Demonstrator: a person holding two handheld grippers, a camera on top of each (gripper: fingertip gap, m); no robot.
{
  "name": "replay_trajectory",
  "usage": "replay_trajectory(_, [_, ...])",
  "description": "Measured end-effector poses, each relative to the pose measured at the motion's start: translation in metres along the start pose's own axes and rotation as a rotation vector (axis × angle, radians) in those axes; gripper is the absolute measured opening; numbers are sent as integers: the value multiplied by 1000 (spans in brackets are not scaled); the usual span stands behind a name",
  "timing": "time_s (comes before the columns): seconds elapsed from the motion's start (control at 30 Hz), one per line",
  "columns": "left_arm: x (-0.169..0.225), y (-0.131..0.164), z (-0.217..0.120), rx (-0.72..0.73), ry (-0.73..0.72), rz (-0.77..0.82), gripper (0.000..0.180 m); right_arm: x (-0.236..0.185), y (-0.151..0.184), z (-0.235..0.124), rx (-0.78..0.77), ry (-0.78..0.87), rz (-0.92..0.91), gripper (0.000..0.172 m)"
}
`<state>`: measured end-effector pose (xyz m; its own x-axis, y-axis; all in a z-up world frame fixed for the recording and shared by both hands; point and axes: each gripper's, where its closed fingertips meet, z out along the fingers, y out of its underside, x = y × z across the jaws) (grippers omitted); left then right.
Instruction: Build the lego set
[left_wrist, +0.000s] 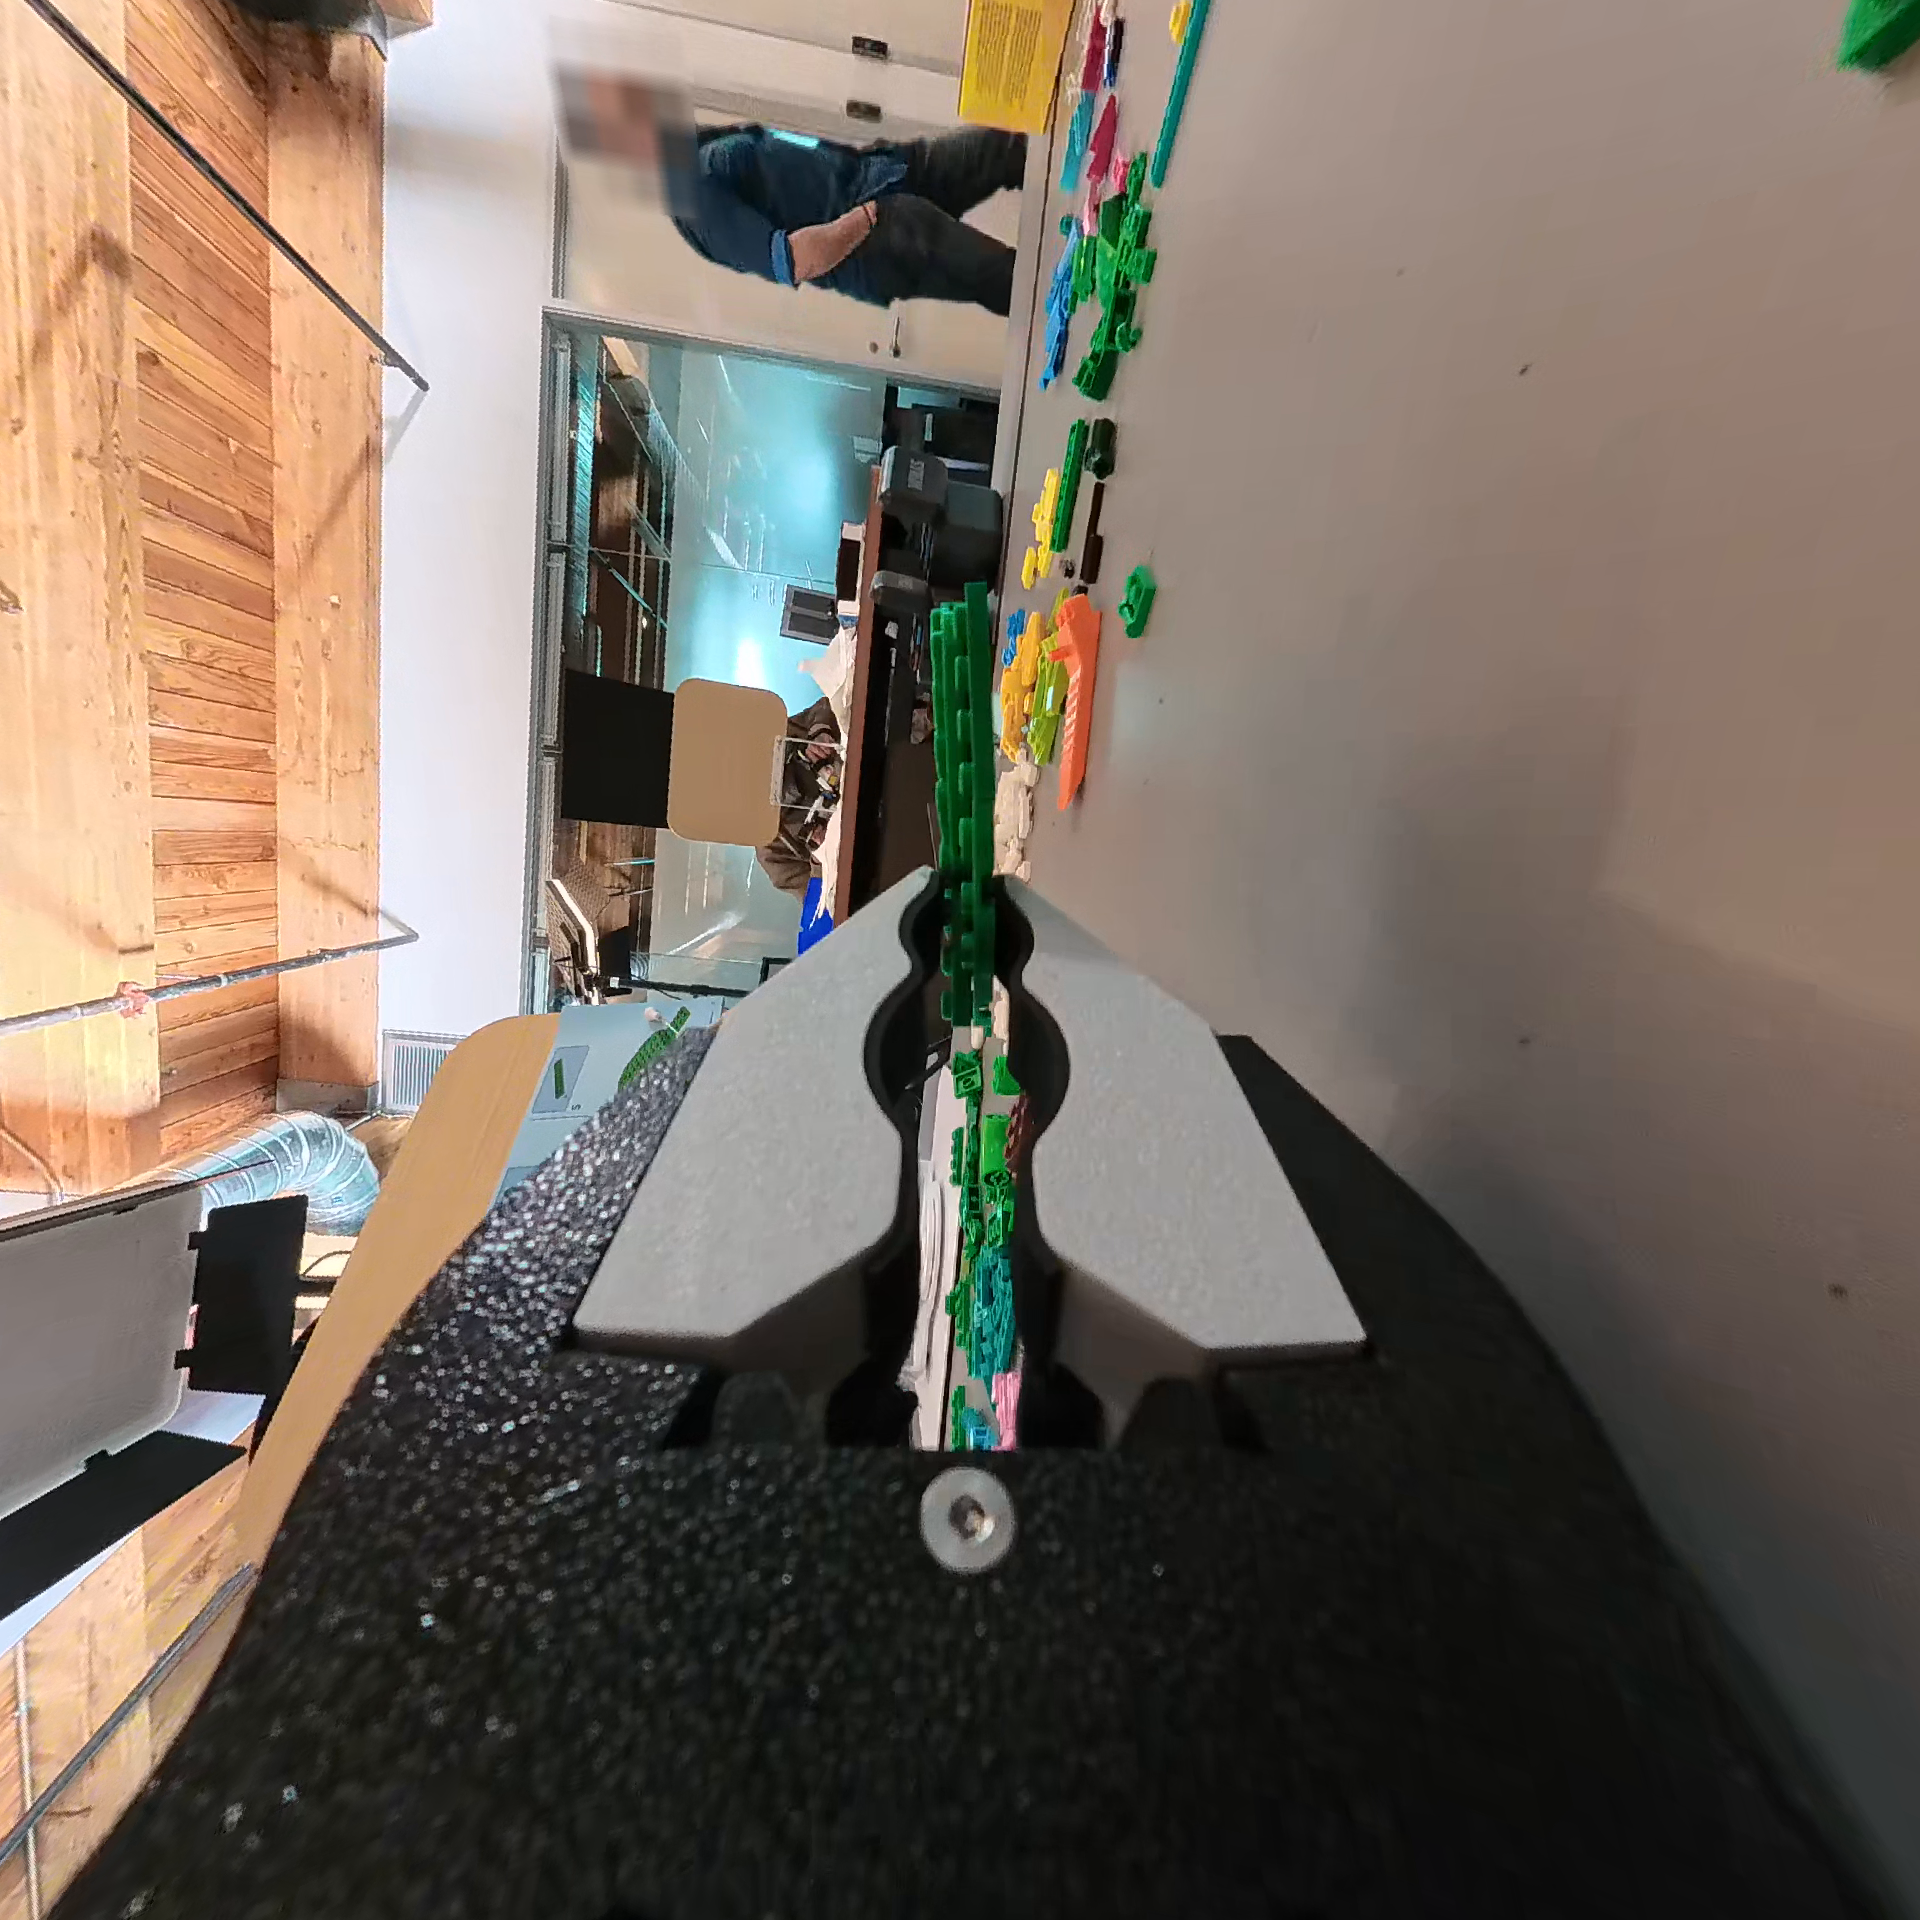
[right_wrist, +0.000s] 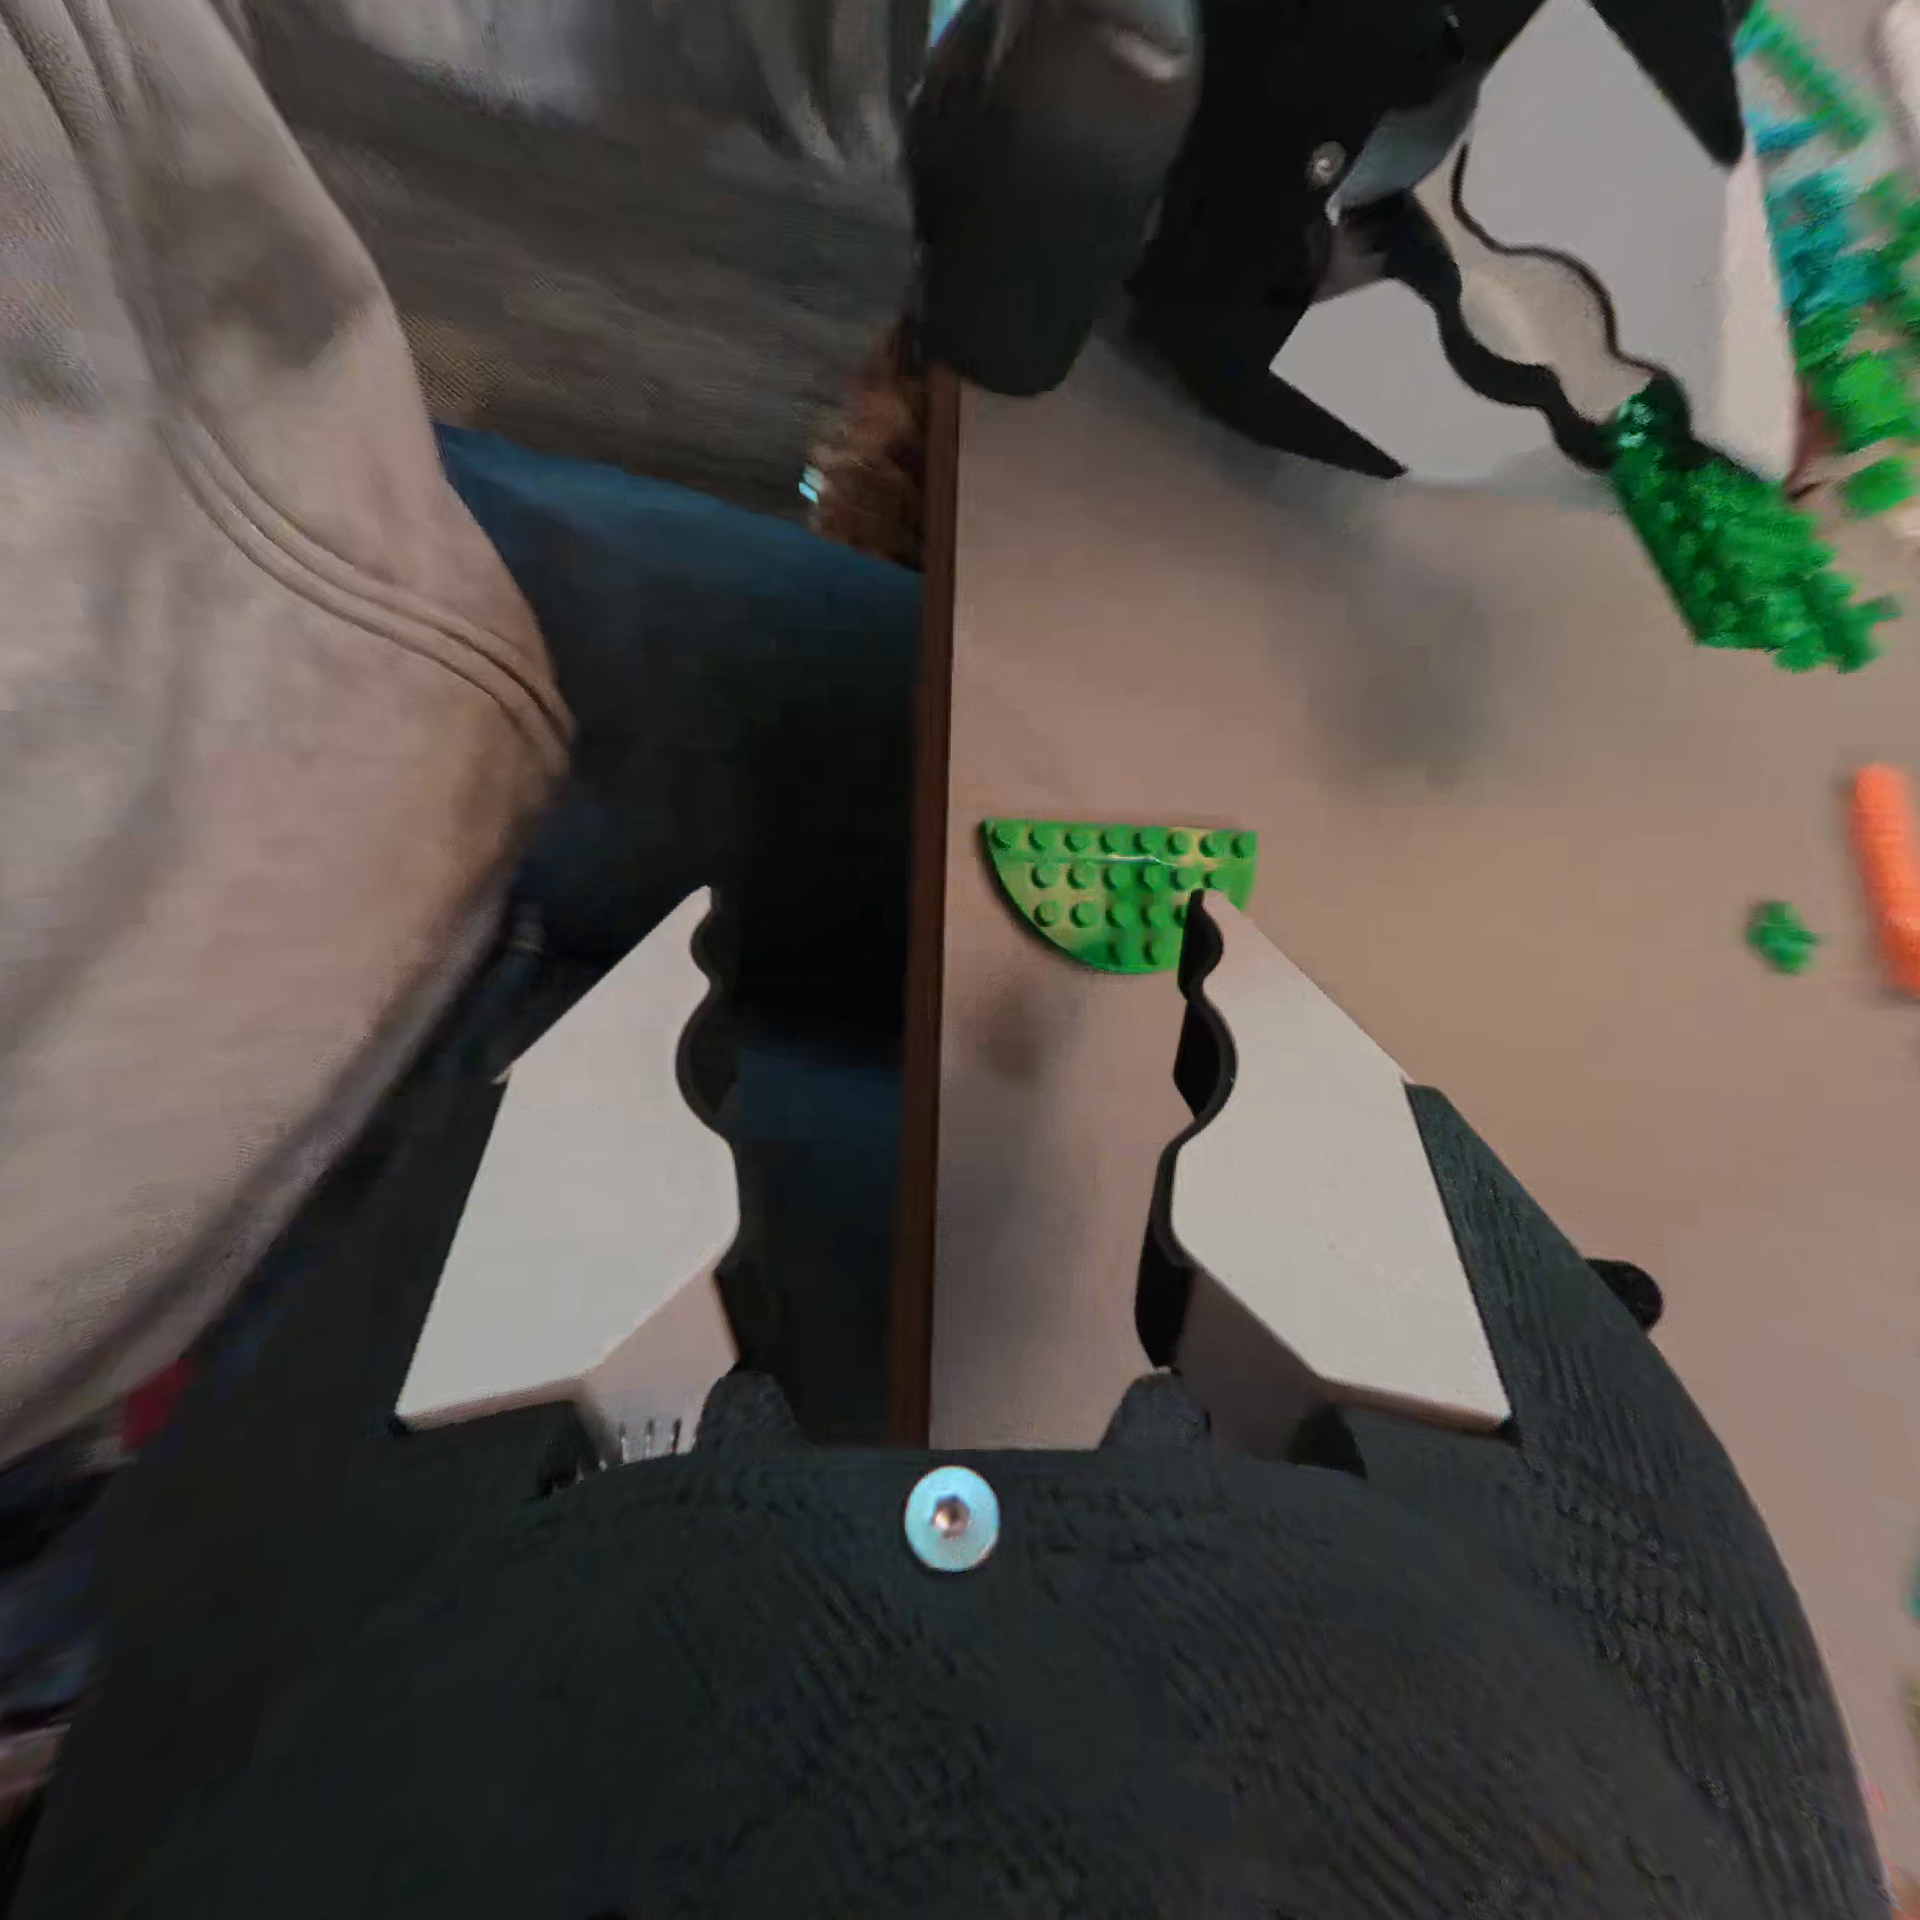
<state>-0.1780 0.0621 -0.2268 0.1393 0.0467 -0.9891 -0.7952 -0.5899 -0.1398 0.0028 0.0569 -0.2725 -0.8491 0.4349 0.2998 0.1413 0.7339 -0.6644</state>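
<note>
- Left gripper (left_wrist: 971, 894): fingers nearly closed, both pads pinching a green studded plate (left_wrist: 961, 748) edge-on; plate sticks out past the fingertips, held clear of the grey table (left_wrist: 1507, 727).
- Same grasp seen from right wrist view: left gripper (right_wrist: 1636, 436) upper right, green studded plate (right_wrist: 1735, 561) clamped at the tips, blurred, above the table.
- Right gripper (right_wrist: 951, 904): fingers spread wide, nothing between the pads, no contact visible.
- Right gripper straddles the dark table edge (right_wrist: 930, 935): one finger (right_wrist: 665, 1039) off the table over dark blue trousers (right_wrist: 675, 644), other finger (right_wrist: 1278, 1039) over the tabletop.
- Green half-round plate (right_wrist: 1101, 894) flat on the table, studs up, just beside the table edge; tip of the over-table finger overlaps its right corner in view, touching or above cannot tell.
- Orange piece (right_wrist: 1886, 873) and small green piece (right_wrist: 1782, 935) on the table at far right, well apart from the right gripper.
- Beige sweatshirt (right_wrist: 229, 623) fills the left of the right wrist view.
- Left wrist view rolled sideways: scattered coloured bricks (left_wrist: 1101, 260) in a loose row along the far table, orange slatted piece (left_wrist: 1075, 696) and yellow bricks (left_wrist: 1023, 675) near the held plate.
- Background: a person (left_wrist: 831, 223) standing, glass partition (left_wrist: 727, 520), wood wall (left_wrist: 156, 520).
</note>
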Motion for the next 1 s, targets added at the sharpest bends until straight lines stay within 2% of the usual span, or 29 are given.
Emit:
replay_trajectory(0.13, [1,-3,1,11,5,4,5,1,7,12,-101,161,-175,82])
replay_trajectory(0.27, [1,-4,2,13,8,6,6,5,21,22,-203,189,-188,84])
replay_trajectory(0.5, [2,-4,1,19,17,-1,5,-6,15,19,-184,188,-211,76])
replay_trajectory(0.6, [3,-5,1,20,19,2,6,2,12,17,-164,244,-238,76])
replay_trajectory(0.73, [4,-5,0,25,23,10,5,5,21,24,-221,263,-282,77])
replay_trajectory(0.8, [4,-6,0,27,25,13,5,6,17,22,-210,294,-325,65])
replay_trajectory(0.87, [5,-7,0,35,32,12,5,7,8,17,-173,321,-356,36])
replay_trajectory(1.0, [7,-14,-2,84,89,-29,5,4,2,11,-151,292,-353,17])
